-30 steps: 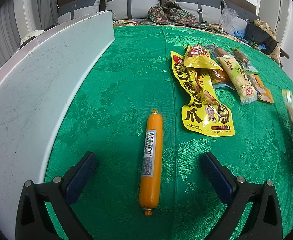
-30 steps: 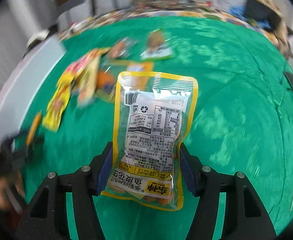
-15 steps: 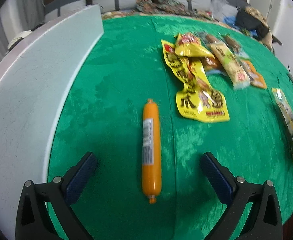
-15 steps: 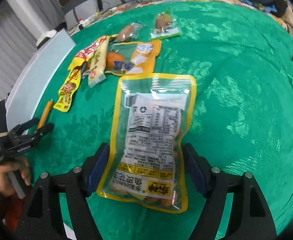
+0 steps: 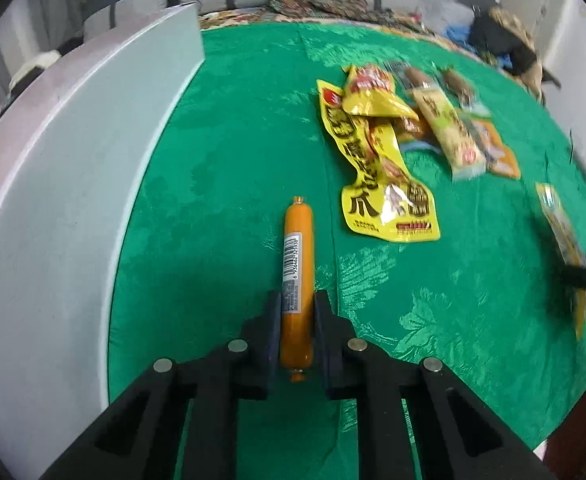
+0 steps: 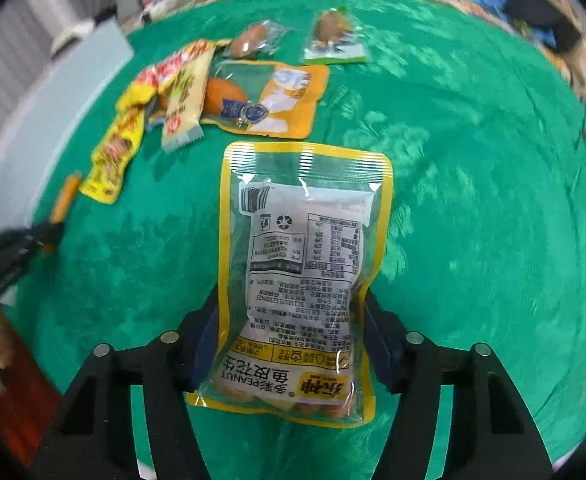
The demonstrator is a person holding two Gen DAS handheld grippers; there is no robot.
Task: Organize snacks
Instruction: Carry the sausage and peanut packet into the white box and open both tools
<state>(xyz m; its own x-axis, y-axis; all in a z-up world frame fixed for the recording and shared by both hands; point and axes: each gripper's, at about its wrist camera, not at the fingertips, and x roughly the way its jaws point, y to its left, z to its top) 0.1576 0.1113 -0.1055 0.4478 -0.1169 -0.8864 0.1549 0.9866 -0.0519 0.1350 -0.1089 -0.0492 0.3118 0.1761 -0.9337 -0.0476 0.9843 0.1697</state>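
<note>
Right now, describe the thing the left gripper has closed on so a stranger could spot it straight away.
On the green patterned tablecloth, beside the long pale grey board along its left edge, the left gripper clamps an orange plastic-cased sausage stick. It lies apart from the flat yellow snack packets: the only round tube, with a white barcode label.

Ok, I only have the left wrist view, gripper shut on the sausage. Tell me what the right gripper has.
Observer: The right gripper is shut on a peanut pouch, its nutrition-label side facing the camera.
Operator: Give me the pouch's orientation.
Observer: Its brand end sits between the fingers; its sealed end points toward the snack pile.
Operator: Say what lies just beyond it.
Observer: An orange pouch, flat on the green tablecloth.
</note>
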